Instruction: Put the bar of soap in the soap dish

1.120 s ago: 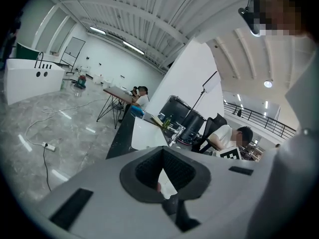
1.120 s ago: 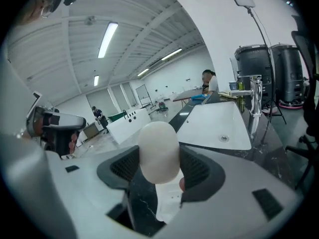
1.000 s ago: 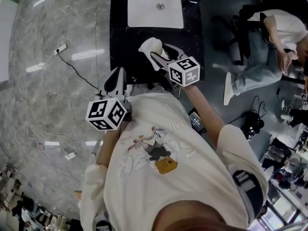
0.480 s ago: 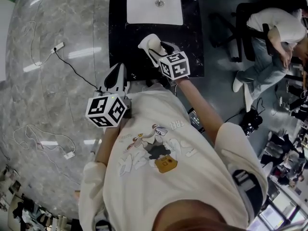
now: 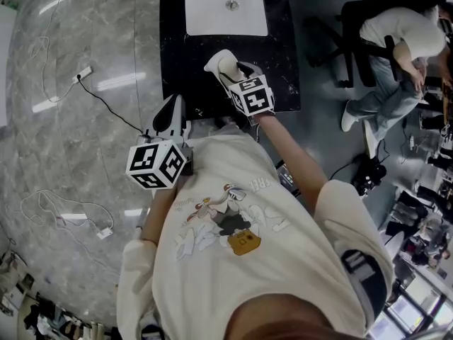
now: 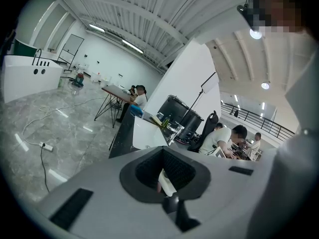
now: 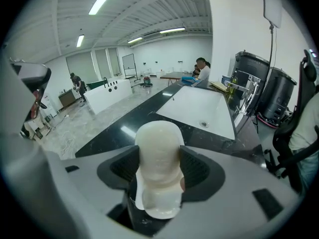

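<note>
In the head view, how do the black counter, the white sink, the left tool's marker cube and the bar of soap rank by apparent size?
1. black counter
2. white sink, cut off by the top edge
3. left tool's marker cube, which looks bigger because it is nearer the camera
4. bar of soap

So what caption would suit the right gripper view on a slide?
Right gripper clamping a cream bar of soap over a black countertop, white sink basin beyond.
</note>
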Demonstrator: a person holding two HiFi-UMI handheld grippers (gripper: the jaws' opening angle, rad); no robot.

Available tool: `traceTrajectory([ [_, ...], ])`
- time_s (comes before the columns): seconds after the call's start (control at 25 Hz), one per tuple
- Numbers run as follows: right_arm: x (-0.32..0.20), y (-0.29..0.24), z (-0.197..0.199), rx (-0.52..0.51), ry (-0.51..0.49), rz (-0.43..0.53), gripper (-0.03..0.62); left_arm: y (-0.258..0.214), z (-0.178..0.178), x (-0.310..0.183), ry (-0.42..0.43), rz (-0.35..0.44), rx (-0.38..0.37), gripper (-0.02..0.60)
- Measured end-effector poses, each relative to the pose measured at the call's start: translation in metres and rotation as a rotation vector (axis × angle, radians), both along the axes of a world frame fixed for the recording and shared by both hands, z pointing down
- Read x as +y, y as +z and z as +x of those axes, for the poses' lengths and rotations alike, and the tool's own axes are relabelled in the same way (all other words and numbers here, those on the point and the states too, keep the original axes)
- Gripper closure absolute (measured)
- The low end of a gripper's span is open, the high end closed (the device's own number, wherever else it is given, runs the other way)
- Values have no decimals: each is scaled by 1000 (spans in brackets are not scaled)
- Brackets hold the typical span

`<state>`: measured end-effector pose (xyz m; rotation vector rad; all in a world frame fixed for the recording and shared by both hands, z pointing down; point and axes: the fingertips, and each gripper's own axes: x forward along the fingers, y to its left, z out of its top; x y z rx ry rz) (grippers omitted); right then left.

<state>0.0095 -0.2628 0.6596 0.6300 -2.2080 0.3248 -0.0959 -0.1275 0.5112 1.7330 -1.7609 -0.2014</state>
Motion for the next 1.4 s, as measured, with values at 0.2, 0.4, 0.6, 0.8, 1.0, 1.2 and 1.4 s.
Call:
traceTrajectory([
  [0.2,0,6,2,41,5,16,335,0,-1,3,22,0,6,575],
  [0.4,-1,9,2,45,12,4,335,4,1,-1,63,2,18,575],
  [0.6,-8,13,-1,34,25,-25,333,9,-2,-11,118,23,15,575],
  [0.8,3,13,1,37,21,-80,333,2,12,-8,158,7,32,575],
  [1.0,1,9,3,39,34,-99,333,-2,23,-16,227,21,38,575],
  [1.2,1,11,4,28,43,-106,332,-2,26,-19,275,21,41,575],
  [1.4,0,9,6,56,54,-120,326,-9,25,-18,319,31,34,575],
])
